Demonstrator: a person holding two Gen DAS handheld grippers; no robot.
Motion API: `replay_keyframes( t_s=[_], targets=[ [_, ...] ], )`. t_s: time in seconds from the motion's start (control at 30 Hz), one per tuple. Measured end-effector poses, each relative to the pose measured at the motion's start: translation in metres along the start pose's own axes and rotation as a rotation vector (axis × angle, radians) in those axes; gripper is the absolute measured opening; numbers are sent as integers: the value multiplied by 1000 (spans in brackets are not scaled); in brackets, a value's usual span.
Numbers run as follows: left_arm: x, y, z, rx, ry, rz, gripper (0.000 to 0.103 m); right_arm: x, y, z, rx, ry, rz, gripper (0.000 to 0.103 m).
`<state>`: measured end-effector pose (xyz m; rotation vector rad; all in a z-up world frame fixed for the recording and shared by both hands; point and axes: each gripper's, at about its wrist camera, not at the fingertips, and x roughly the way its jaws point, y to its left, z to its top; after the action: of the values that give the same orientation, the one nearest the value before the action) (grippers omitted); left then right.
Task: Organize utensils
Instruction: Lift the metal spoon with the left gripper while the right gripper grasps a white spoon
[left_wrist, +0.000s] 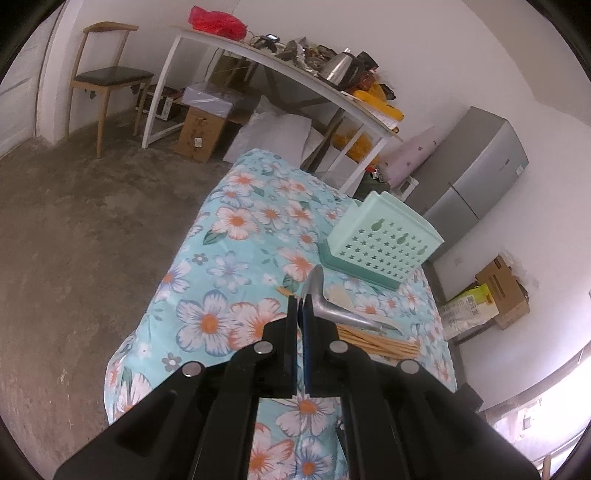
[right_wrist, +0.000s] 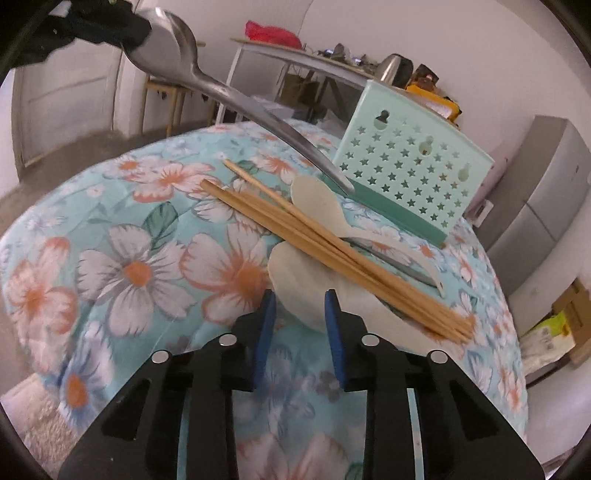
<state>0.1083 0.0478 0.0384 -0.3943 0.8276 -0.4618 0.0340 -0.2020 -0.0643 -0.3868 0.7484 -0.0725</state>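
Both wrist views look down, close — sharing the utensil holder (left_wrist: 380, 240).

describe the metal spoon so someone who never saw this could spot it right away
Start at the mint-green plastic utensil holder with star-shaped holes on the floral tablecloth. In front of it lie bamboo chopsticks and white plastic rice paddles. The shiny steel spoon is the only utensil lifted off the cloth, pinched by its bowl in the left gripper.
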Motion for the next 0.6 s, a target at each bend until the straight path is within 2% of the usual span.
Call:
replay_keyframes(
  t_s=[0.23, 0.47, 0.6],
  targets=[
    [-2, 6, 4, 0, -23, 38, 1, -2, -2, 12, -36, 34, 10, 9],
    [-5, 6, 7, 11, -55, 78, 1, -36, -15, 12, -39, 44, 63, 5],
    [-6, 1, 12, 28, -70, 86, 1, -55, -22, 13, -7, 32, 131, 4]
  ],
)
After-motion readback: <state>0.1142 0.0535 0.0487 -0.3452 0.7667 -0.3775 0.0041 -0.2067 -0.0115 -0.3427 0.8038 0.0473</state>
